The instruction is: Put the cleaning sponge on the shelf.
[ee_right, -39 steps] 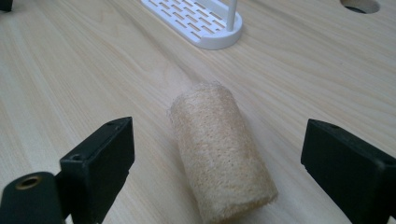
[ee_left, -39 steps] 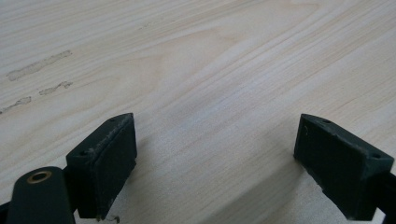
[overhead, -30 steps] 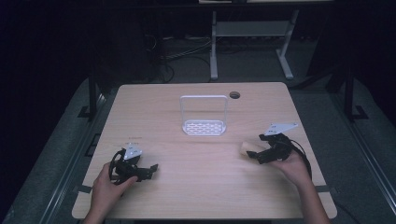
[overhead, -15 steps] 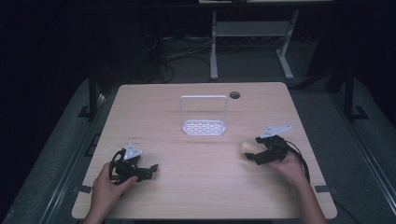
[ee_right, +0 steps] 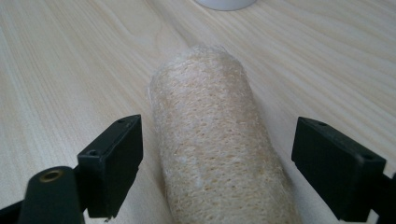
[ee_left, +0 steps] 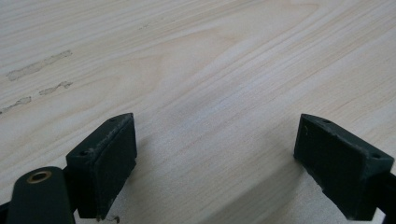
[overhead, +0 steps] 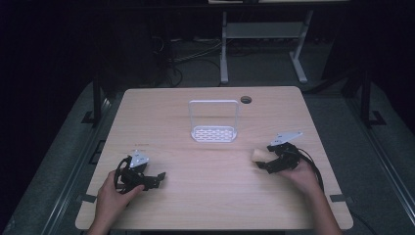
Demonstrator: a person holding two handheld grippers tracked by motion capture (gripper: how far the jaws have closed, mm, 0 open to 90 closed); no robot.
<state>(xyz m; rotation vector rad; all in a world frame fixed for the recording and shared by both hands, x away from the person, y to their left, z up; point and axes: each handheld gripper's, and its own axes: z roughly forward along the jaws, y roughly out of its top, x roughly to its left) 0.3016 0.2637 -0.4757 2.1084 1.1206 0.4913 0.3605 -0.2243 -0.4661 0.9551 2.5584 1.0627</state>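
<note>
On the right near side of the wooden table [overhead: 205, 196], a pale loofah roll [ee_right: 219, 149] is lying lengthwise between the spread jaws of the right gripper [ee_right: 217, 168]; those jaws have just been closing a little around it, yet the pads [ee_right: 114, 163] are standing clear of its sides, so nothing is being pinched yet. Its open, fibrous weave is looking light, dry, springy and rough rather than slippery, so it is probably going to squash slightly and hold well; taking it across the middle of its round body seems best. Over at the near left, the left gripper [ee_left: 217, 163] is resting with jaws spread above bare wood. Farther off at centre, a white wire rack [overhead: 214, 122] is standing upright, holding nothing on its slotted base.
</note>
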